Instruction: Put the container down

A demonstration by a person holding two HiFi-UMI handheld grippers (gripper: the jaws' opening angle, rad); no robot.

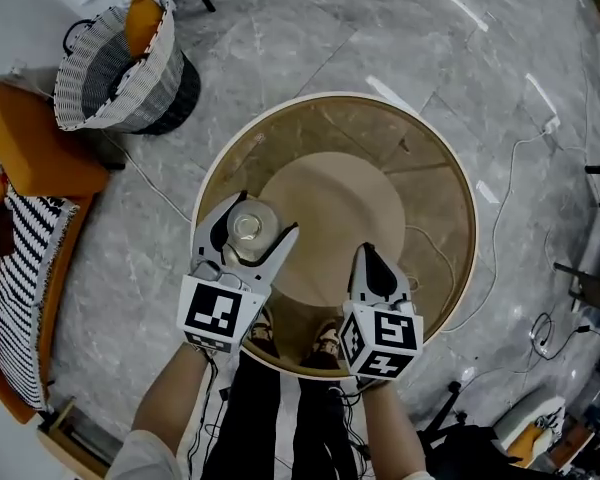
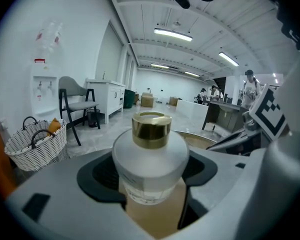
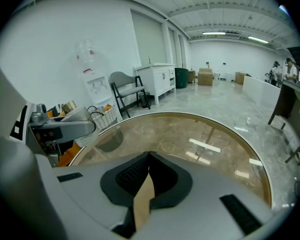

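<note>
In the head view, the left tongs [image 1: 268, 216] enclose the frosted container [image 1: 247, 228] over the left part of the round glass table [image 1: 450, 178], and the right tongs [image 1: 369, 252] are near them, tips meeting. The left gripper view shows the jaws clamped on the upright container below its gold cap [image 2: 151, 129]. The right gripper view shows the jaws pressed together with nothing between them.
</note>
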